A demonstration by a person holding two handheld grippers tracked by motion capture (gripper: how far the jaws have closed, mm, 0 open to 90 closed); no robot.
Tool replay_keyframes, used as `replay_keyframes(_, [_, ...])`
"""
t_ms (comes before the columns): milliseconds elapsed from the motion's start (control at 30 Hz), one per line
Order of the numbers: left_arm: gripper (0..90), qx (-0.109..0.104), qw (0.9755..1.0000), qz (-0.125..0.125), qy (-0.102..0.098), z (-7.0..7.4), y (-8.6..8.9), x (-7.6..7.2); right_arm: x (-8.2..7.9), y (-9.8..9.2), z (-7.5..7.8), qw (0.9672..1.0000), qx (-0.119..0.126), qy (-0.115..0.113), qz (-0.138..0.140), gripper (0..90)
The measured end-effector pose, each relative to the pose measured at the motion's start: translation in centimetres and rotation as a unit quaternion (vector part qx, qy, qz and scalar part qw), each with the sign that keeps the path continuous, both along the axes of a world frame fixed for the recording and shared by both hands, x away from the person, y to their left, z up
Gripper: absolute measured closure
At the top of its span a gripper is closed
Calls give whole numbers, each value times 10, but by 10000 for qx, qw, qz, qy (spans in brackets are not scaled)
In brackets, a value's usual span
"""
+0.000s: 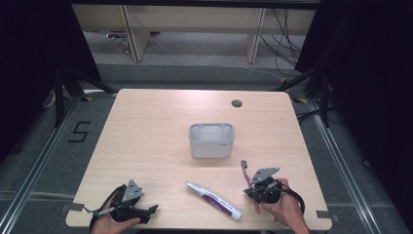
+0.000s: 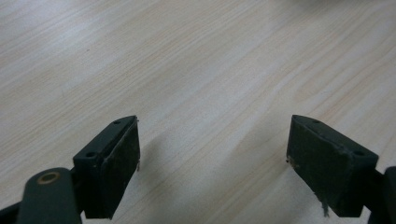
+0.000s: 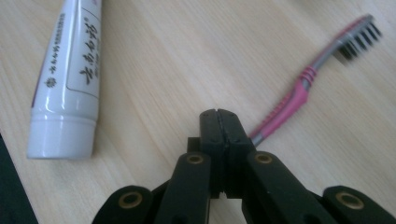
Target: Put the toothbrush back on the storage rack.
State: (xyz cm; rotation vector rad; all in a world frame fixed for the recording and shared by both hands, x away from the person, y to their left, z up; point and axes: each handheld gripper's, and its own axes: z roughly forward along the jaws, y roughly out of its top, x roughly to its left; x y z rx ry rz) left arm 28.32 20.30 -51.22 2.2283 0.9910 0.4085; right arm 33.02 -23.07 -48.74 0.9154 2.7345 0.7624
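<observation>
Pale wood-grain table, rounded corners, dark cable hole near far edge. Grey carpet-tile floor around it, taped "5" mark at left. Black curtains on both sides. Light wooden furniture legs beyond, loose black cables at right.

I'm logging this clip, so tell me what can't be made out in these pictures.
- Organizer: inside hidden by its own walls, high view.
- Toothbrush: handle end hidden behind the shut right claw, right gripper view.
- Toothpaste tube: far end cut off by the top edge, print too small.
- Left claw: open over bare table.
</observation>
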Motion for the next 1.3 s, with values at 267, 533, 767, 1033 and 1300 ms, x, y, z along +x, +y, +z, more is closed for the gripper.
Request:
replay_keyframes(267, [168, 48, 10000, 1, -4, 0, 0, 1, 1, -13, 3, 9999, -1, -26, -98, 896])
replay_keyframes(533, [168, 74, 9999, -34, 71, 1, 0, 1, 7, -14, 18, 9996, -169, -66, -225, 815])
replay_keyframes(767, [168, 30, 10000, -10, 9, 0, 0, 1, 23, -3, 26, 9975, -631, 49, -316, 742])
replay_keyframes(1033, [168, 34, 10000, -4, 16, -1, 0, 1, 36, 7, 22, 9945, -900, 398, -367, 701])
replay_keyframes(1300, [168, 52, 10000, -27, 17, 0, 1, 1, 43, 16, 18, 9908, -1168, 584, -360, 700])
